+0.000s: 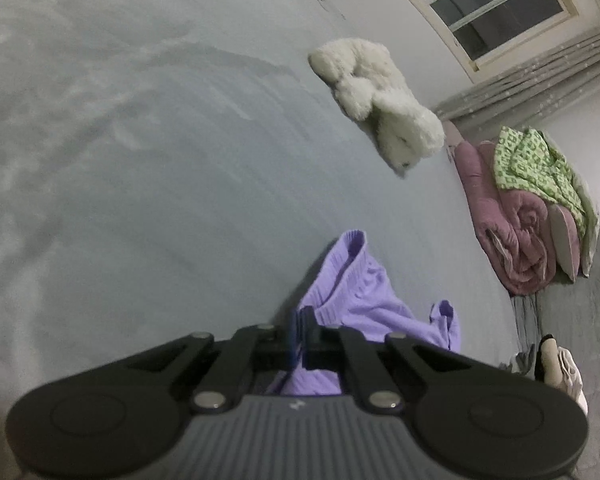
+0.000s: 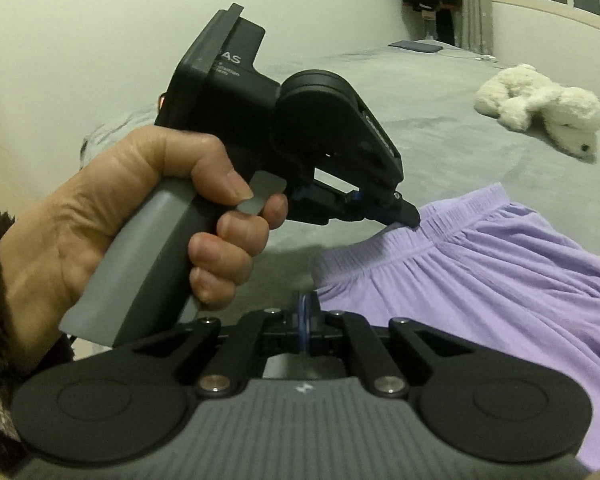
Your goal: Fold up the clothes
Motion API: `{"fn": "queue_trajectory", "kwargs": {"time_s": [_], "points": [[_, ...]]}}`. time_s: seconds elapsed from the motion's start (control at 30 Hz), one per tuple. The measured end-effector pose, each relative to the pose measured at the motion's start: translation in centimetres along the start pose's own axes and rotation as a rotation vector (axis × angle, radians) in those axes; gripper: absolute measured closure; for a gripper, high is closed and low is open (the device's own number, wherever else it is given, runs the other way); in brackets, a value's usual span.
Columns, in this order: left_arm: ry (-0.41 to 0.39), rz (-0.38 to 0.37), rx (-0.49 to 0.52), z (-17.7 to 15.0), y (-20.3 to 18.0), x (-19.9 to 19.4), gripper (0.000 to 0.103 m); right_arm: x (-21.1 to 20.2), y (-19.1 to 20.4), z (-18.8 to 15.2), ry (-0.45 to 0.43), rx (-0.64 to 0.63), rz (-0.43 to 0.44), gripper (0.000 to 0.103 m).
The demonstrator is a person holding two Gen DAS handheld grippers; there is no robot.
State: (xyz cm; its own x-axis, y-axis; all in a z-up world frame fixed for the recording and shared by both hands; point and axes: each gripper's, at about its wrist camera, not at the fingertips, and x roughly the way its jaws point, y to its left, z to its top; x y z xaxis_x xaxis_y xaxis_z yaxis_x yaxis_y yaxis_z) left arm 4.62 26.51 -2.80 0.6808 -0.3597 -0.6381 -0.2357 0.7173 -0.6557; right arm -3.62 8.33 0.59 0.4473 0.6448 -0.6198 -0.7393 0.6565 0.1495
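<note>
Right claw (image 2: 305, 322), nearest the lens, is pinching shut on the near end of the waistband of the purple shorts (image 2: 480, 280). Left claw (image 2: 410, 218), carried by the person's hand (image 2: 140, 216), is clamped on the same waistband farther along, so both are gripping one elastic edge. In the left wrist view the left claw (image 1: 298, 334) is holding fabric w/ the shorts (image 1: 356, 292) trailing ahead of it over the grey bed (image 1: 160, 160). Waistband is running near-to-far btwn the two claws; legs are spreading off to the right. Next move prob needs that edge pulled taut.
</note>
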Motion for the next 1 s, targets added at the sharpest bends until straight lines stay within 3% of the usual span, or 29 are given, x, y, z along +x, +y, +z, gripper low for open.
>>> {"fn": "queue_trajectory", "kwargs": {"time_s": [0.3,0.57,0.77,0.87,1.0], "points": [[-0.015,0.060,0.048,0.8,1.5,-1.1,0.102,2.2,1.2,0.3,0.019,-0.001,0.042,0.100],[-0.007,0.093,0.108,0.5,1.5,-0.7,0.101,4.2,-0.4,0.0,0.063,0.051,0.040,0.100],[-0.031,0.136,0.194,-0.2,0.4,-1.4,0.098,3.0,-1.0,0.3,0.072,0.096,0.019,0.092],[-0.048,0.147,0.204,-0.5,0.0,-2.0,0.092,1.8,-1.8,0.2,0.069,0.122,-0.008,0.090],[-0.071,0.136,0.215,-1.2,-0.8,-2.8,0.080,-0.8,-2.2,-1.2,0.053,0.157,-0.061,0.069]]}}
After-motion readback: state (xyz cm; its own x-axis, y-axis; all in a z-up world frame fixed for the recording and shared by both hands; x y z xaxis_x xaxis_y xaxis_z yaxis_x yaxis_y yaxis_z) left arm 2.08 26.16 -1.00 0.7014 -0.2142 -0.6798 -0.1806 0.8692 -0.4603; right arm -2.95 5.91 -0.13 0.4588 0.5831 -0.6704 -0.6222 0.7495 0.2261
